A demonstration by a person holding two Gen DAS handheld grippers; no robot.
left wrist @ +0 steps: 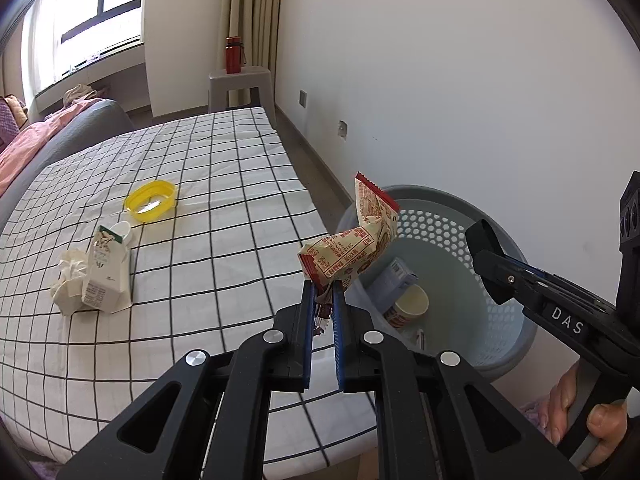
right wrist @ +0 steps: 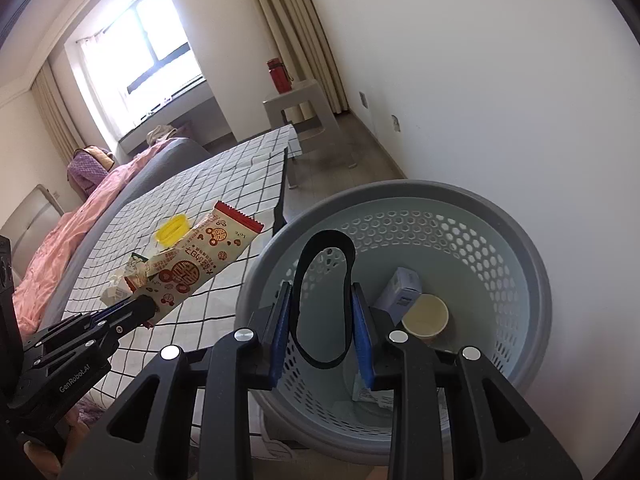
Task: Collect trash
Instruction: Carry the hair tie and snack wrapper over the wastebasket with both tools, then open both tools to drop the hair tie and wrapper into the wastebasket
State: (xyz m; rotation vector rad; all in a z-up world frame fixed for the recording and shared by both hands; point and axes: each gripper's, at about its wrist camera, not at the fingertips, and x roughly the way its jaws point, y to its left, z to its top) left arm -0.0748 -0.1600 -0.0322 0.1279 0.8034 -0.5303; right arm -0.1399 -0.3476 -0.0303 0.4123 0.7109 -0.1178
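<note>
My left gripper [left wrist: 322, 294] is shut on the lower end of a crumpled red-and-cream snack wrapper [left wrist: 352, 240], which sticks up over the table's right edge beside the basket. The pale blue perforated basket [left wrist: 500, 320] stands on the floor and holds a paper cup [left wrist: 412, 304] and a blue-white carton [left wrist: 394, 280]. My right gripper [right wrist: 322, 304] is shut on a black loop of band [right wrist: 332, 238] and hangs over the basket [right wrist: 400, 192]. In the right wrist view, the left gripper [right wrist: 140, 308] holds the wrapper [right wrist: 200, 260] to the left.
On the checked tablecloth [left wrist: 200, 160] lie a small milk carton [left wrist: 106, 276], a crumpled tissue [left wrist: 70, 280] and a yellow lid [left wrist: 151, 201]. A grey stool [left wrist: 240, 84] with a red bottle [left wrist: 233, 55] stands behind. A hand [left wrist: 580, 412] grips the right tool.
</note>
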